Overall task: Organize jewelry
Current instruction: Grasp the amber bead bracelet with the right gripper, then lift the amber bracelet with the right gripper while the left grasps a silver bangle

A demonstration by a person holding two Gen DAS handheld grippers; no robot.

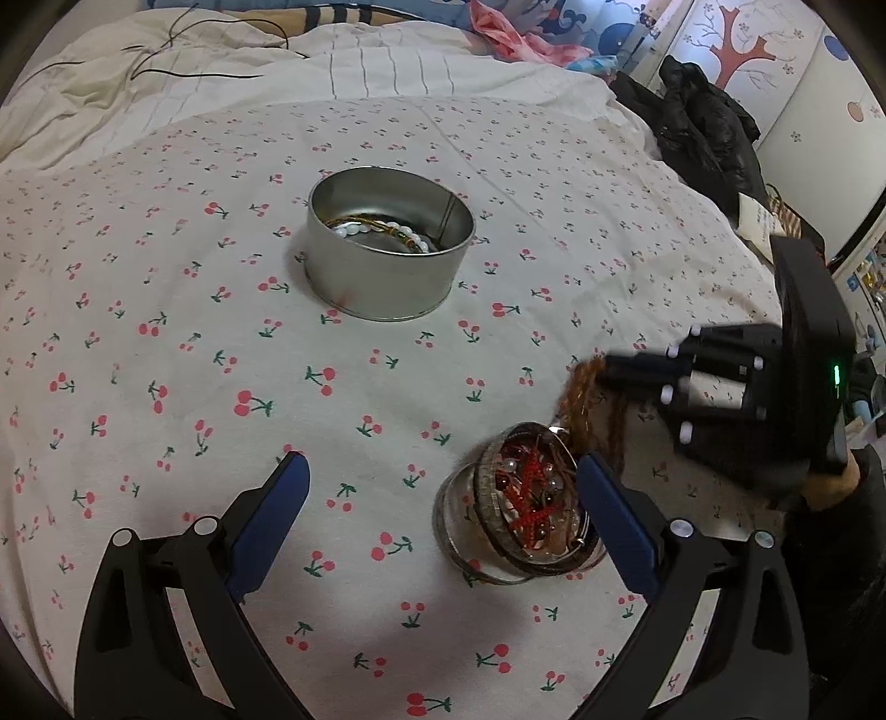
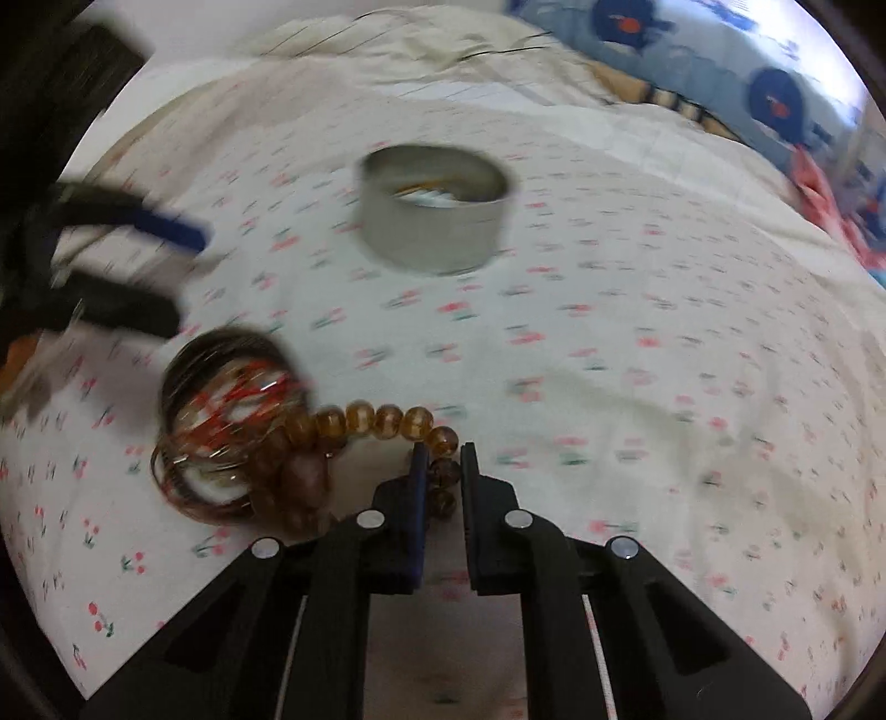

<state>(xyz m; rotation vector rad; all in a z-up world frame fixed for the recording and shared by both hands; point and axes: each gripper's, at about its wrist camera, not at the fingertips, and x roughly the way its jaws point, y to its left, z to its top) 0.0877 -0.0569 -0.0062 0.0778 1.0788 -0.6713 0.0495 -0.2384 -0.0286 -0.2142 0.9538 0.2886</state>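
Observation:
A round metal tin (image 1: 387,288) (image 2: 434,232) stands on the cherry-print sheet with beaded bracelets lying inside it. Nearer, a heap of metal bangles and red and brown jewelry (image 1: 520,504) (image 2: 221,421) lies on the sheet. My left gripper (image 1: 441,462) is open, and its right finger (image 1: 609,515) is beside the heap with nothing held. My right gripper (image 2: 443,459) is shut on an amber bead bracelet (image 2: 376,421) that trails from the heap. In the left wrist view the right gripper (image 1: 609,368) comes in from the right with the blurred brown strand (image 1: 581,399) at its tips.
The cherry-print sheet (image 1: 166,332) covers the bed. A thin black cable (image 1: 194,72) lies on the cream quilt at the back left. A black garment (image 1: 698,122) is piled at the right edge and pink cloth (image 1: 515,33) at the back.

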